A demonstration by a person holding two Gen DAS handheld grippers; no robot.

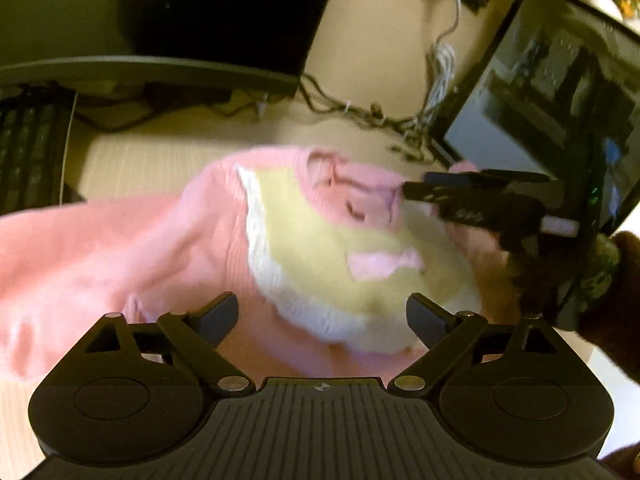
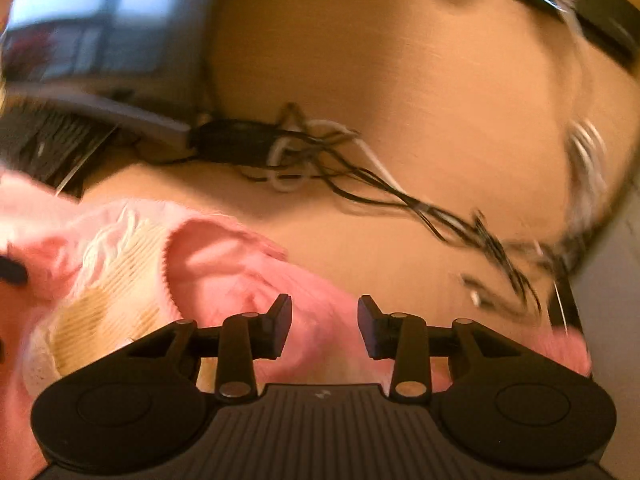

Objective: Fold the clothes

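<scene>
A pink knit sweater (image 1: 120, 248) with a yellow and white patch (image 1: 320, 248) lies rumpled on the light wooden desk (image 1: 160, 160). My left gripper (image 1: 322, 316) hovers over its front part with the jaws wide apart and nothing between them. My right gripper (image 1: 414, 186) reaches in from the right at the sweater's far edge by the neckline. In the right wrist view, the right gripper (image 2: 324, 320) shows a narrow gap between its pads. The pink sweater (image 2: 224, 264) lies under that gap, and no fabric is visibly pinched.
A black keyboard (image 1: 28, 148) sits at the left, under a dark monitor (image 1: 224, 8). A second screen (image 1: 540, 92) stands at the right. Tangled cables (image 2: 304, 152) run across the desk behind the sweater. A hand in a dark sleeve (image 1: 616, 280) holds the right gripper.
</scene>
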